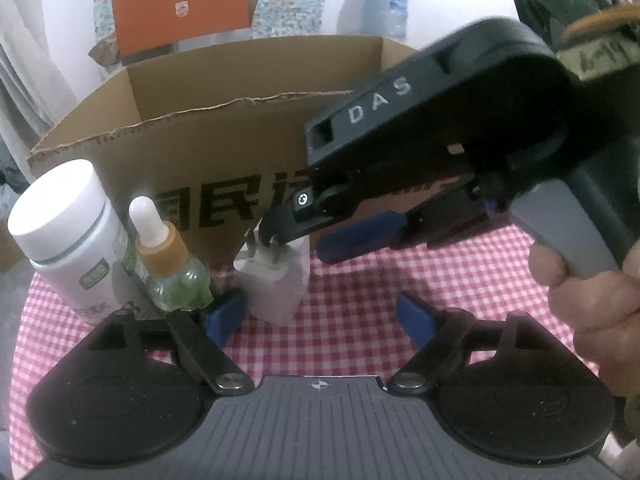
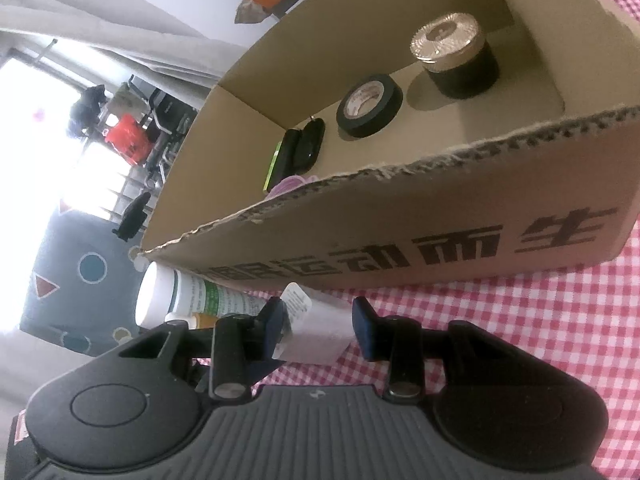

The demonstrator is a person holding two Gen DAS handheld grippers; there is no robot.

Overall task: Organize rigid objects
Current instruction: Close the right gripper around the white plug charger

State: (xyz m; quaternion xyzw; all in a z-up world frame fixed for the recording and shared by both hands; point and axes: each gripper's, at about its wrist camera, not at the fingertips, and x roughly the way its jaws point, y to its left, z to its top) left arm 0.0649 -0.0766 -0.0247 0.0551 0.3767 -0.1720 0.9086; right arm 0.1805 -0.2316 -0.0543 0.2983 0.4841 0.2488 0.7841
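The white charger (image 1: 276, 284) is pinched by the right gripper (image 2: 316, 328); the left gripper (image 1: 320, 316) is spread wide, empty. The nearby dropper bottle (image 1: 172, 264) could be toppled by a sideways swing.

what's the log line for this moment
right gripper: shut on white charger, standing on checked cloth | left gripper: open, empty | cardboard box: tape roll, dark jar inside

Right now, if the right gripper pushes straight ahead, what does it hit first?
Likely the white charger, already between the right gripper fingers. Beyond it stands the cardboard box wall; depth is unclear.
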